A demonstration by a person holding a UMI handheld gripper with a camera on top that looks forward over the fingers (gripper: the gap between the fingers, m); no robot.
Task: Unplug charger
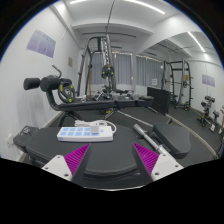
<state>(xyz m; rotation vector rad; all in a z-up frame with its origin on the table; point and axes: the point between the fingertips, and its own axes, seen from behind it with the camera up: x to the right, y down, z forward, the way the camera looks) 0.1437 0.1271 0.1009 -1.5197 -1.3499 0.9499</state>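
A white power strip (82, 131) with pale blue switches lies flat on a black padded bench (115, 140), just ahead of my left finger. A white plug-like block (103, 126) sits at the strip's right end; I cannot tell whether it is a charger. My gripper (112, 158) is open and empty, its magenta pads (75, 157) wide apart above the near end of the bench. The strip lies beyond the fingertips, not between them.
A metal bar (150, 133) lies across the bench to the right of the strip. Gym machines (100, 65) stand behind, a padded arm rest (48, 84) to the left, weight racks (180, 80) to the right.
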